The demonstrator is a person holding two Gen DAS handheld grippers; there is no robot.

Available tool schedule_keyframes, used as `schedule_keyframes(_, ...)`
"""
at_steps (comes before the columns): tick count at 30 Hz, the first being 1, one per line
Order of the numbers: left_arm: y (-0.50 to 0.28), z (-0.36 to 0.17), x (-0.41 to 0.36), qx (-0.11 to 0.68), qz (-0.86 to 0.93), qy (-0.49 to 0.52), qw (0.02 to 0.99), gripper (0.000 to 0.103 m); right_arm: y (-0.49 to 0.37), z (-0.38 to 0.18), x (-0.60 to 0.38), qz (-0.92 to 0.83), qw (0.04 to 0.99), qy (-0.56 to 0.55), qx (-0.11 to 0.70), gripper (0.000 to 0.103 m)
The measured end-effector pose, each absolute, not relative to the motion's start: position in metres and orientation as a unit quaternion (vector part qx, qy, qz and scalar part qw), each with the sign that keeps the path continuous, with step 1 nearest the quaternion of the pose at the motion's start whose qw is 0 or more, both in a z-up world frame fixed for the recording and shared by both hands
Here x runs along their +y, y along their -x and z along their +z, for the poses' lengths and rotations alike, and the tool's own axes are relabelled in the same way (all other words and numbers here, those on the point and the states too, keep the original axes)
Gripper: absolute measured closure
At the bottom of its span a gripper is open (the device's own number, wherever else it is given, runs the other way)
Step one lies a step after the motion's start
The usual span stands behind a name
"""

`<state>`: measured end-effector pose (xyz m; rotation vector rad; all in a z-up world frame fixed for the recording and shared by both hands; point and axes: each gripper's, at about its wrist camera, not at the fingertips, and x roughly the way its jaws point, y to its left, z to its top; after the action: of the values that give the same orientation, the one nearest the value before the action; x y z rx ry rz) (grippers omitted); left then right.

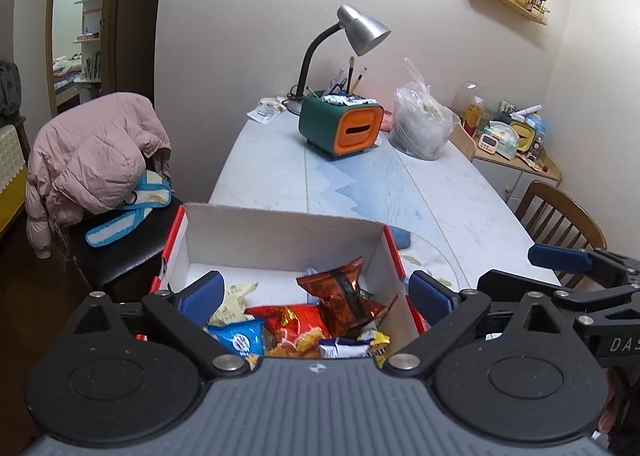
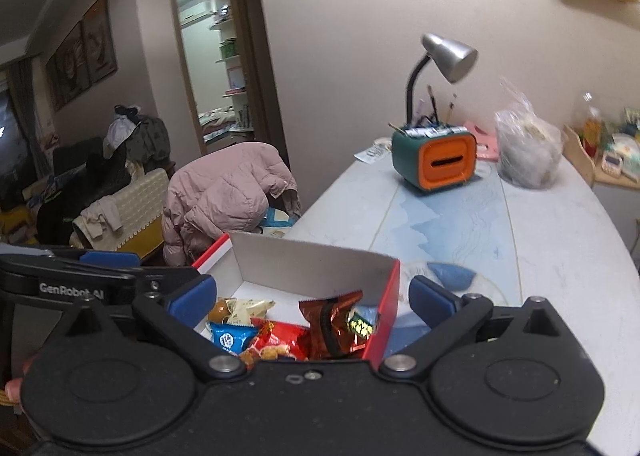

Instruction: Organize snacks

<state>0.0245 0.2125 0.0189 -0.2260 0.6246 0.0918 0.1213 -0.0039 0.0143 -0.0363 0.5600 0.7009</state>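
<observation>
One box point(image 1: 280, 234) holds about seven snack packs point(image 1: 340, 292). Two grippers, left point(image 1: 316, 296) and right point(image 2: 312, 302), both have jaws wide, holding nothing.

The left gripper point(image 1: 316, 294) was built of matte black linkage arms with round silver pivot bolts, two large circular black hubs and a ribbed grey body between them, and its fingers carried blue pads point(image 1: 202, 292). The right gripper point(image 2: 312, 298) matched it, though its body was plain black with small screws, and white lettering reading "GenRobot.AI" marked a black side bar.
</observation>
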Motion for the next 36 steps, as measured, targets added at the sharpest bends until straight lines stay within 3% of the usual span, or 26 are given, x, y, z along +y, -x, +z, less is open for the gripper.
schedule_keyframes(36, -0.012, 0.013, 0.183, 0.33, 0.059, 0.088, 0.938, 0.001, -0.096, -0.004, -0.036, 0.288, 0.917, -0.038, 0.274, 0.0)
